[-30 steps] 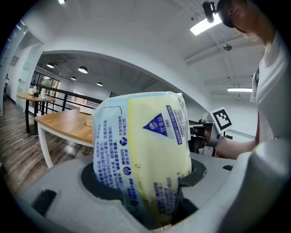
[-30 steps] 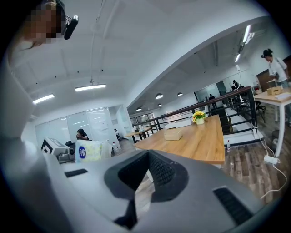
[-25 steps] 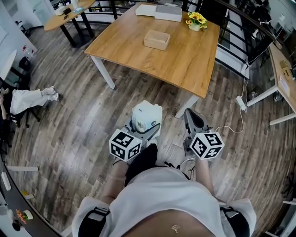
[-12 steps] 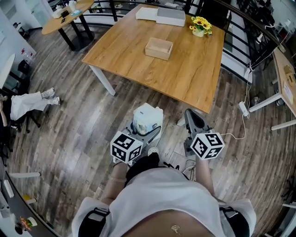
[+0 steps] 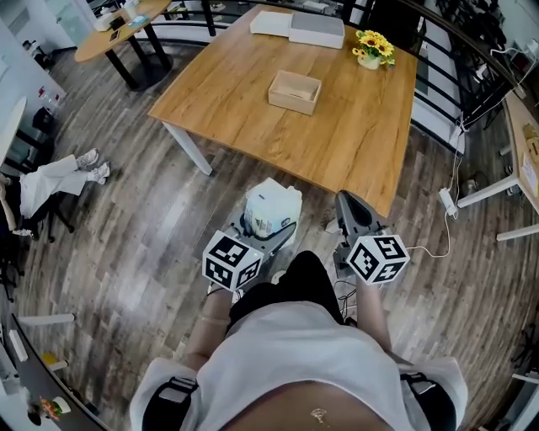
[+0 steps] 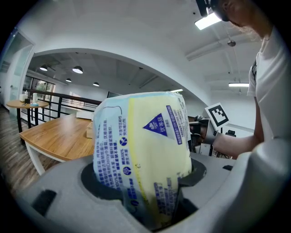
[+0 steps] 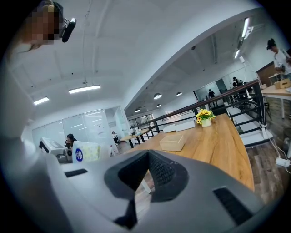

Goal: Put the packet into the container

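Note:
In the head view my left gripper (image 5: 268, 226) is shut on a puffy white and yellow packet (image 5: 271, 206), held upright above the wooden floor. The left gripper view shows the packet (image 6: 141, 150) wedged between both jaws and filling the middle of the frame. The container, a shallow open wooden box (image 5: 294, 91), sits on the wooden table (image 5: 354, 126) ahead; it shows small behind the packet as the box (image 6: 89, 129). My right gripper (image 5: 348, 207) is shut and holds nothing, level with the left one. In its own view the box (image 7: 172, 142) lies ahead on the tabletop.
A pot of yellow flowers (image 5: 370, 49) and flat white boxes (image 5: 306, 26) stand at the table's far edge. A power strip (image 5: 447, 200) with cables lies on the floor to the right. A round table (image 5: 118, 23) and a seated person's legs (image 5: 61, 175) are at the left.
The table has come slightly nearer and shifted right in the head view as the person steps forward. Both grippers keep their pose, and the packet stays held.

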Tool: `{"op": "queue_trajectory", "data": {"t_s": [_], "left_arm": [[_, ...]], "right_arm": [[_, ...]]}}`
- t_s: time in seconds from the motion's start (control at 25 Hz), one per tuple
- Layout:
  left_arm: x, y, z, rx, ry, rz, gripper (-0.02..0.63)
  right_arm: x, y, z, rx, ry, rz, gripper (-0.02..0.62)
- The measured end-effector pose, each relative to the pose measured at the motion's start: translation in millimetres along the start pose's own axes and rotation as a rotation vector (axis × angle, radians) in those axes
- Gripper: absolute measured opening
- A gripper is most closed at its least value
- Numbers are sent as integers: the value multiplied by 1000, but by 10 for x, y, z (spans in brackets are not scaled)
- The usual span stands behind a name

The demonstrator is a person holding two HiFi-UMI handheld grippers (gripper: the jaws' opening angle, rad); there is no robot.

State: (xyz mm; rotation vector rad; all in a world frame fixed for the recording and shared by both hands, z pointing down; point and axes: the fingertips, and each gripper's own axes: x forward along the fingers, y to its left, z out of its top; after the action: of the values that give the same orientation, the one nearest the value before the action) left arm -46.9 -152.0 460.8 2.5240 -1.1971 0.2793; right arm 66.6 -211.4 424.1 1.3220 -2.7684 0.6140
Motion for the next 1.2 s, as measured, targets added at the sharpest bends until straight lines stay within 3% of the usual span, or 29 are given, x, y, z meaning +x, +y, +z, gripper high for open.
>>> {"op": "queue_trajectory", "data": {"t_s": [0.6, 1.2], "left_arm": [[280, 355, -40, -32, 37, -4, 310], [976, 1437, 482, -6, 61, -15, 310]], "right_arm": [[343, -204, -25, 34, 35, -1, 12], [1543, -548, 479, 17, -6, 65, 12]]}}
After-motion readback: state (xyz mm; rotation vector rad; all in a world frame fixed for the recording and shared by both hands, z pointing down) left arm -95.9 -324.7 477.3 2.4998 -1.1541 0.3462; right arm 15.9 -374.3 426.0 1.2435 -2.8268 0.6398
